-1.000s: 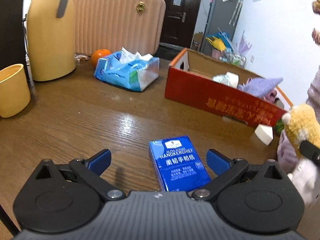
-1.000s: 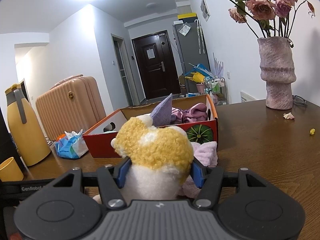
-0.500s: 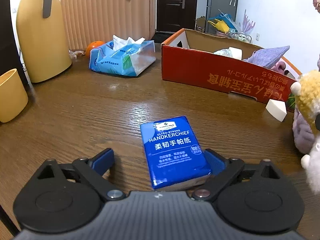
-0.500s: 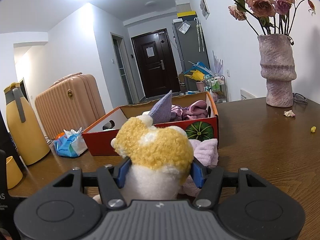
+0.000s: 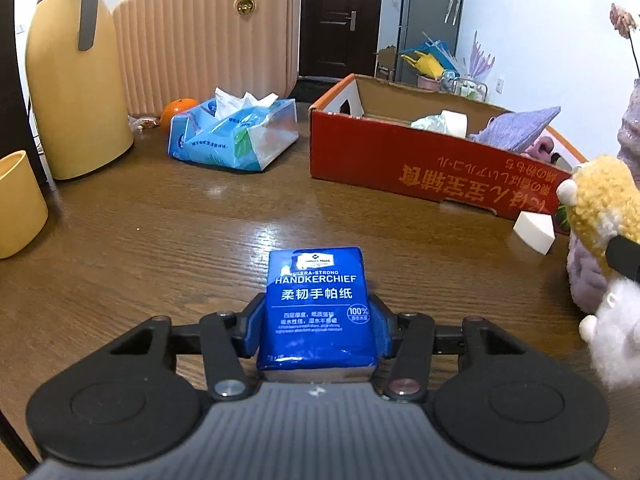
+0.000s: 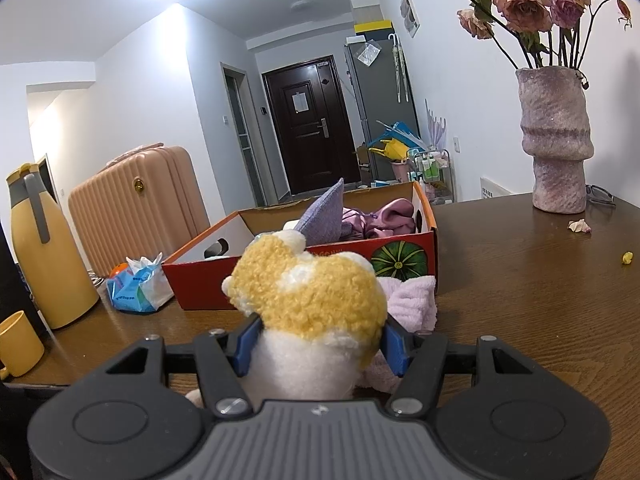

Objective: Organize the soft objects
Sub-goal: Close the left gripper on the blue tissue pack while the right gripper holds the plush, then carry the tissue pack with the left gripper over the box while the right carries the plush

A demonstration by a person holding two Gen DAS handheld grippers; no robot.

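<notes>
Closing, my left gripper [image 5: 316, 330] pinches the handkerchief pack [image 5: 316, 306] low-centre; my right gripper [image 6: 320, 342] clamps the plush toy [image 6: 310, 312], both bound, I judge, for the red box [image 5: 420, 160].

Blue tissue pack [image 5: 316, 304]: "ULTRA-STRONG HANDKERCHIEF", "柔韧手帕纸", "100%".

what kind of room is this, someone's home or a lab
Most likely a lived-in home, at a wooden dining table near the entrance: a dark front door at the end of a hallway, a pink suitcase standing by the table, and a vase of dried roses.
</notes>
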